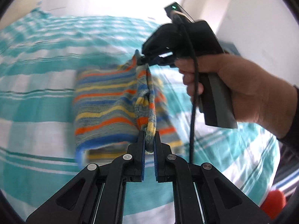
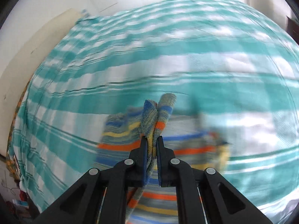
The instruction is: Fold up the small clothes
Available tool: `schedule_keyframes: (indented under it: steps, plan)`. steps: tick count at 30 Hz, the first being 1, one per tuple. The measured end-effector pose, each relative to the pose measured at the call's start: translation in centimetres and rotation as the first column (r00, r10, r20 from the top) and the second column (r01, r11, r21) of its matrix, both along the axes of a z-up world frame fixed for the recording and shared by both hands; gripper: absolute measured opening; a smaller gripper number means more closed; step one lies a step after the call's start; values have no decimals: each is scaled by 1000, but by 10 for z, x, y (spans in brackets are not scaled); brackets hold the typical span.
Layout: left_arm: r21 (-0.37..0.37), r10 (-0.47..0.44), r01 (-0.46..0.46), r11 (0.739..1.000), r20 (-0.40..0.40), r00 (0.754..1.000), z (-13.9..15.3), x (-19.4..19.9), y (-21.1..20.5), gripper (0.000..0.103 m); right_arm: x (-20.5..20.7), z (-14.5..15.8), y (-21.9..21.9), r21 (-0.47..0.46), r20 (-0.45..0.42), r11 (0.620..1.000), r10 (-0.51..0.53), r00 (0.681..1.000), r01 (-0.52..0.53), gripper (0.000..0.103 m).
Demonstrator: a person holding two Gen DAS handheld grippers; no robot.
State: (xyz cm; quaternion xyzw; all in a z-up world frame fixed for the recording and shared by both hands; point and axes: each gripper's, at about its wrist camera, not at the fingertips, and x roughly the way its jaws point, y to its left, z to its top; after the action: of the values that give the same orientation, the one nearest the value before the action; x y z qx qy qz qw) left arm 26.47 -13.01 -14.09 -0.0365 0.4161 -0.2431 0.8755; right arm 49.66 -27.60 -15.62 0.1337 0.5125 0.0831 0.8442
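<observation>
A small striped knit garment (image 1: 106, 100), grey with orange, yellow and blue bands, hangs above the bed. My left gripper (image 1: 149, 136) is shut on one bunched edge of it. My right gripper (image 1: 143, 59), held in a hand at the upper right of the left wrist view, is shut on another edge higher up. In the right wrist view my right gripper (image 2: 151, 140) pinches a bunched fold of the same garment (image 2: 119, 136), and the rest hangs blurred below and to both sides.
A bed with a teal and white striped sheet (image 1: 37, 71) fills both views (image 2: 205, 74). A white wall (image 2: 46, 3) stands behind it. A red object (image 1: 274, 201) sits at the lower right. Clutter lies on the floor at the bed's left edge (image 2: 16, 196).
</observation>
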Motion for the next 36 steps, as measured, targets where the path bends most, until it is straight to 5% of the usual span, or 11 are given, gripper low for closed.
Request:
schedule_keyframes:
  steps: [9,11,12,13,16,20,24,26,27,33,36]
  plan:
    - [203,-133,138,969,-38,990,-38,-5,-47,11,-23,-48,-60,82,-25,994,-73,997,75,11]
    - [230,-183,192,954,-60,981,-37,-14,-49,28,-30,-47,-67,96,-23,991,-93,995,95,30]
    - [220,-214,223,950,-62,975,-33,-23,-43,50,-35,-45,-74,114,-25,987,-113,993,115,51]
    - [205,-223,227,952,-40,974,-25,-33,-31,68,-42,-41,-79,121,-17,985,-125,992,126,57]
    - [95,-150,148,984,17,989,1,-52,30,84,-75,-14,-88,57,37,993,-103,994,100,56]
    - [28,82,-80,996,-53,995,1,-25,99,84,-125,-2,-82,114,-1,993,-26,1000,26,56]
    - [-11,190,-198,980,-242,952,-37,31,114,82,-163,-23,-54,191,-74,981,35,997,-20,56]
    - [-41,187,-211,977,-320,929,-56,45,112,43,-166,-40,-41,186,-109,982,44,993,-23,43]
    - [-65,162,-197,978,-357,920,-63,49,109,6,-166,-47,-38,183,-129,983,34,991,-10,5]
    - [72,146,-131,989,-283,948,-61,39,91,6,-174,-81,-67,302,-189,945,-67,980,123,9]
    - [126,145,-114,985,-273,951,-51,35,88,22,-175,-85,-77,345,-187,930,-62,980,125,26]
